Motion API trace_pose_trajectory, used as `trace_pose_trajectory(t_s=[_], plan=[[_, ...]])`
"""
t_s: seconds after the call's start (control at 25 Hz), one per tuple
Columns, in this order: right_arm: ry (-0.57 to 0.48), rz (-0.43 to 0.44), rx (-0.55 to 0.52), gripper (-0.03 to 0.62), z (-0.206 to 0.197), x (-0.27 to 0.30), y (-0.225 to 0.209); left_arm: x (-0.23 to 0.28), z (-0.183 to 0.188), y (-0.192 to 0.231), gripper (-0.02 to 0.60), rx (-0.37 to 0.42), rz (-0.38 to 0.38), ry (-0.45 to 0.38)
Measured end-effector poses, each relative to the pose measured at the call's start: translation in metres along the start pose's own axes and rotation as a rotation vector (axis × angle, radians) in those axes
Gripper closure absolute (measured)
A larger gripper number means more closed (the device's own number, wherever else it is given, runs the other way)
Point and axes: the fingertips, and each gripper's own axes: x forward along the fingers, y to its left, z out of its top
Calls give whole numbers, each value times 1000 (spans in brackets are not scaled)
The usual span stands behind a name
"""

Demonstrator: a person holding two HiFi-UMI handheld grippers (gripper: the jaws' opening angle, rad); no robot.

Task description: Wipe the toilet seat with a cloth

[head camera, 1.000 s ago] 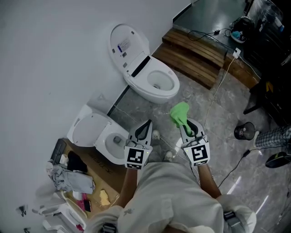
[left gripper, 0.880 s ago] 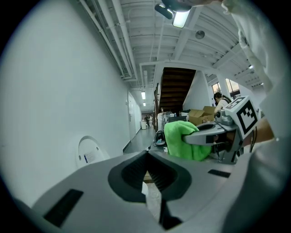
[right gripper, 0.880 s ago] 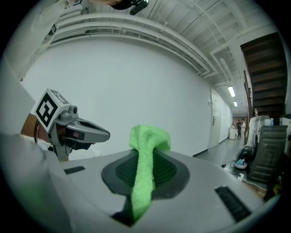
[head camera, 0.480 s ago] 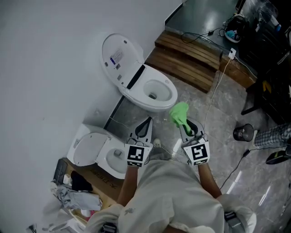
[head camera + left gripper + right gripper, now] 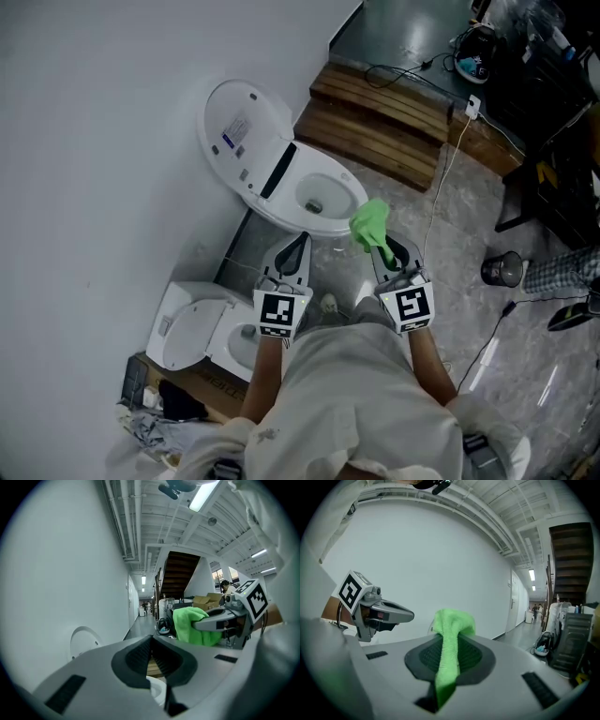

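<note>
A white toilet (image 5: 314, 192) with its lid raised (image 5: 236, 136) stands against the wall ahead of me in the head view. My right gripper (image 5: 386, 251) is shut on a green cloth (image 5: 369, 223), which bunches out past the jaws near the bowl's right rim. In the right gripper view the green cloth (image 5: 449, 641) runs pinched between the jaws. My left gripper (image 5: 294, 255) is shut with nothing in it, just in front of the bowl's near rim. From the left gripper view the green cloth (image 5: 190, 625) and the right gripper (image 5: 220, 619) show to the right.
A second white toilet (image 5: 202, 328) lies at the lower left on cardboard (image 5: 192, 382), with clutter beside it. Wooden steps (image 5: 380, 117) sit beyond the toilet. Cables (image 5: 450, 164) cross the floor at right, near a small dark round object (image 5: 501, 268) and dark furniture (image 5: 553, 103).
The view has moved toward the upright toilet; it sits closer and more central. Both grippers have stayed side by side, the right one still pinching the cloth, now near the bowl's rim.
</note>
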Motion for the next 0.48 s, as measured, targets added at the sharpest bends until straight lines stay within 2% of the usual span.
trace_pose_trajectory(t_s=[0.28,0.48], plan=[[28,8,-9,549,-3,35,-4,18,-9,30,569,-24,12,5],[39,31,-21,549,-2,62,-15,39,-11,48,569,-11,24,2]])
